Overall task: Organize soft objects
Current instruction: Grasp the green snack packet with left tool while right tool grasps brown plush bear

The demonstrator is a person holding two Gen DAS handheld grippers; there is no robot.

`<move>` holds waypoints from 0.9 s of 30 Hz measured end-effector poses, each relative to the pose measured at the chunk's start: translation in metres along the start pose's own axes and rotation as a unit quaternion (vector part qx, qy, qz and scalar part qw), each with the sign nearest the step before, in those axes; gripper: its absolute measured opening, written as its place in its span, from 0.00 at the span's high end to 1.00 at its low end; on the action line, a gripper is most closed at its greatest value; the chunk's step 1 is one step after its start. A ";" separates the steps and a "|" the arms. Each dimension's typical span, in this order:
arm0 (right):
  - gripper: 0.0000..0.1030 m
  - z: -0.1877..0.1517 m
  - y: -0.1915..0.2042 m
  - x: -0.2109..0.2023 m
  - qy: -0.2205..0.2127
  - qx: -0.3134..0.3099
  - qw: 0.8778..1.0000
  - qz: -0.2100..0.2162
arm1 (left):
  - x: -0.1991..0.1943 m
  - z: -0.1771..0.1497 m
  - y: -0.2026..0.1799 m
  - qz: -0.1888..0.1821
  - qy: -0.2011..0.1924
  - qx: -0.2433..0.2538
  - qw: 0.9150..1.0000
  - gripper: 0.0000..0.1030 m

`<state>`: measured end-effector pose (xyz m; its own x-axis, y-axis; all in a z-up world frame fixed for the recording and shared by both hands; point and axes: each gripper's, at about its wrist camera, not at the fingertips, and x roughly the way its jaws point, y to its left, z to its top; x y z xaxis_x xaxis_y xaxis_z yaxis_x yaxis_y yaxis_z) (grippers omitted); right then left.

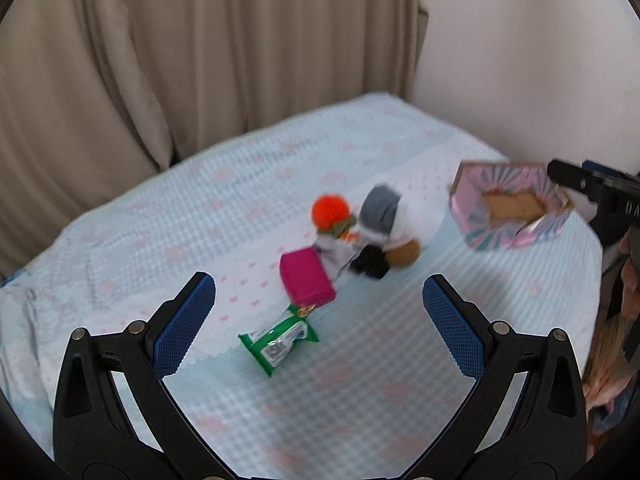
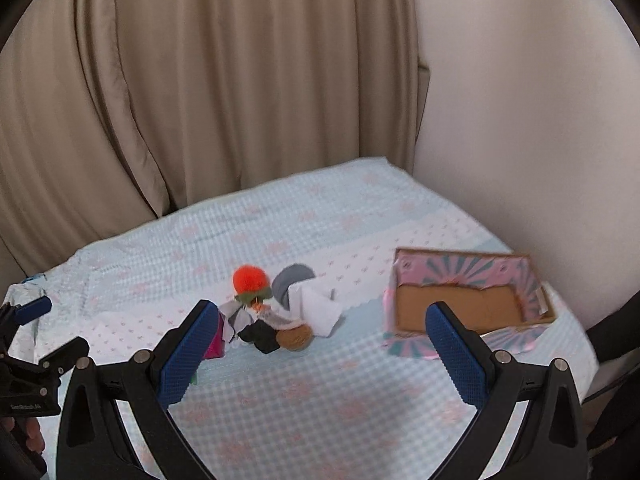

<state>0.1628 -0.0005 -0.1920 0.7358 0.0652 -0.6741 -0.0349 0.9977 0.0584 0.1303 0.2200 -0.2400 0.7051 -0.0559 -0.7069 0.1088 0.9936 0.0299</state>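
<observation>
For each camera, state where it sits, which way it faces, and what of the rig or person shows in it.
Left wrist: rides the left claw, looking down its open blue pads at the bed; the right claw's tip shows at right.
Right wrist: rides the right claw, open, facing the same bed; the left claw and a hand show at left.
Shared: orange pompom, patterned box, beige curtain.
</observation>
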 end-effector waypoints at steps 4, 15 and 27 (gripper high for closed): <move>0.00 -0.019 0.009 0.056 0.020 0.012 1.000 0.004 | 0.059 -0.025 0.022 -0.019 0.035 0.010 0.999 0.00; 0.13 -0.065 0.005 0.204 0.095 0.060 0.994 0.014 | 0.182 -0.084 0.046 -0.066 0.098 0.035 0.992 0.01; 0.42 -0.094 0.005 0.295 0.151 0.090 0.982 0.062 | 0.235 -0.121 0.052 -0.094 0.156 0.061 0.981 0.20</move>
<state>0.3160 0.0252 -0.4592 0.4979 0.2160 -0.8399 0.0279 0.9640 0.2644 0.2170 0.2703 -0.4896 0.4175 -0.1852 -0.8896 0.3125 0.9486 -0.0508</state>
